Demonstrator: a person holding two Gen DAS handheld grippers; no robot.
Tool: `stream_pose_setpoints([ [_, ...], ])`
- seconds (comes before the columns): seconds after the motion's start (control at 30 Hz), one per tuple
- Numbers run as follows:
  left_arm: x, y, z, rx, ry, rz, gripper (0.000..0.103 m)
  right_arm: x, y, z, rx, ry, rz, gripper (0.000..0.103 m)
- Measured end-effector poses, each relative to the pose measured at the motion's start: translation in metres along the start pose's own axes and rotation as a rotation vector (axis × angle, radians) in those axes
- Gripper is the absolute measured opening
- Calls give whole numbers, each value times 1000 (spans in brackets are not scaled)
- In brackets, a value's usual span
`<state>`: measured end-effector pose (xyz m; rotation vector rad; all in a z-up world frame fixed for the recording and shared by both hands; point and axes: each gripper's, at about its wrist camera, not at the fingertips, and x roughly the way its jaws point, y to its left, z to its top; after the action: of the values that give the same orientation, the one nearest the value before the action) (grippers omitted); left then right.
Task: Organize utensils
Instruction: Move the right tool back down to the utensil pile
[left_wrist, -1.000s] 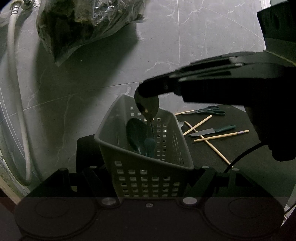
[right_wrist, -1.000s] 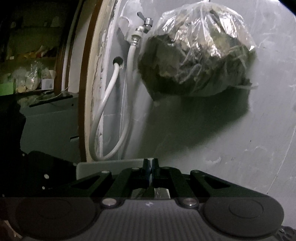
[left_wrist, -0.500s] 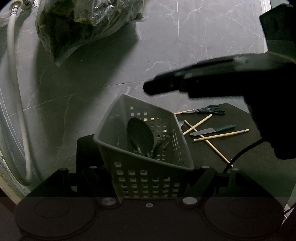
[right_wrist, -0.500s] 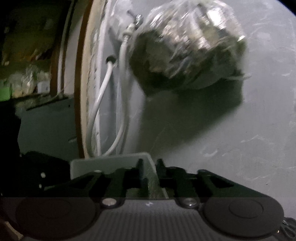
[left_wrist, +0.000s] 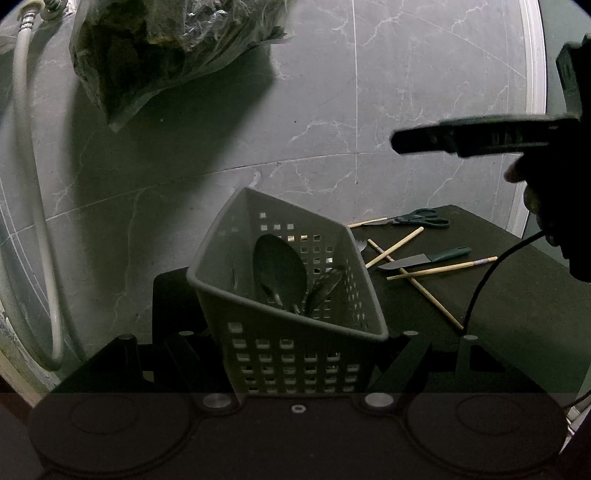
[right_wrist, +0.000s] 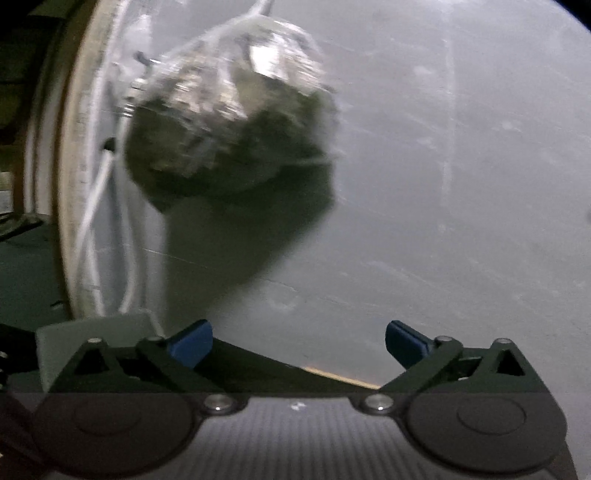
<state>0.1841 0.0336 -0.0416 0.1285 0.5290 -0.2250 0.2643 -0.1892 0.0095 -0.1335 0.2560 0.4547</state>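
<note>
jaws of the right gripper (right_wrist: 298, 345) are opening wide, with nothing between the blue pads (right_wrist: 190, 345). jaws of the left gripper (left_wrist: 301, 363) are closed on the near wall of the grey basket (left_wrist: 291, 347), which stands tilted on the dark table (left_wrist: 517, 314). 2 spoons (left_wrist: 280, 271) lie inside it. scissors (left_wrist: 417, 218), a knife (left_wrist: 424, 260) and chopsticks (left_wrist: 439, 269) lie on the table behind.
</note>
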Motion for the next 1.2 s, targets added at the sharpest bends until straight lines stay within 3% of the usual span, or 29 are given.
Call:
stream_pose_setpoints([
  [0.27, 1, 0, 0, 0, 3, 3, 77, 13, -17, -27, 51, 134, -81, 103],
  [0.6, 1, -3, 1, -4, 8, 16, 77, 38, -29, -54, 129, 296, -38, 103],
  [1.03, 1, -9, 2, -23, 16, 51, 77, 106, -53, -59, 272, 299, 8, 103],
  [1.2, 1, -10, 3, -29, 18, 59, 77, 142, -70, -64, 423, 343, 42, 103],
])
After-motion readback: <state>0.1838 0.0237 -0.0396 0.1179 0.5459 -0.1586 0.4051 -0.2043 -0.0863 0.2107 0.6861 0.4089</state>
